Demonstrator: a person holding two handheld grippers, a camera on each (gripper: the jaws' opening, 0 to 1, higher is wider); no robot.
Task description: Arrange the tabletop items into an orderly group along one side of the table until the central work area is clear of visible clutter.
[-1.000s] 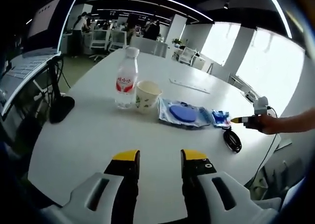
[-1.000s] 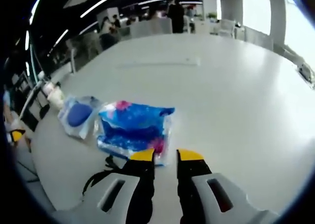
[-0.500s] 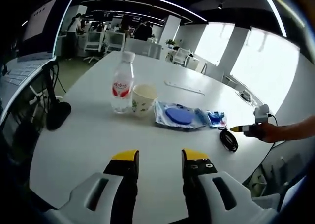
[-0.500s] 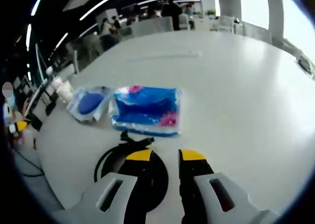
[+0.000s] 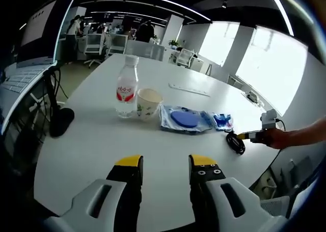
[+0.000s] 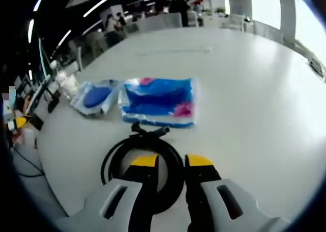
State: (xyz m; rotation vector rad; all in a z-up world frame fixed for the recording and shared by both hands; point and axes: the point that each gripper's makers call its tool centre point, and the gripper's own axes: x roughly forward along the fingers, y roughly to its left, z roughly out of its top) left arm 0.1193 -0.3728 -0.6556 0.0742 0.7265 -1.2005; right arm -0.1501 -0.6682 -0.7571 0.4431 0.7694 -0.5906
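Standing in a row on the white table (image 5: 91,140) are a water bottle (image 5: 127,87) with a red label too blurred to read, a paper cup (image 5: 148,103), a clear bag with a blue disc (image 5: 184,119) and a blue packet (image 6: 160,101). A coiled black cable (image 6: 145,171) lies just before the right gripper (image 6: 170,161), whose yellow-tipped jaws stand narrowly apart and hold nothing. The left gripper (image 5: 164,163) hangs over bare table near the edge, jaws moderately apart and empty.

Coiled black cable (image 6: 142,163) near side hidden behind right tool (image 6: 171,163), bottle (image 5: 126,87) label print unreadable

The bench (image 6: 265,89) is smooth white with a soft sheen. The bottle (image 5: 126,87) is clear plastic, the cup (image 5: 147,102) matt paper, the packets (image 6: 160,101) glossy film.
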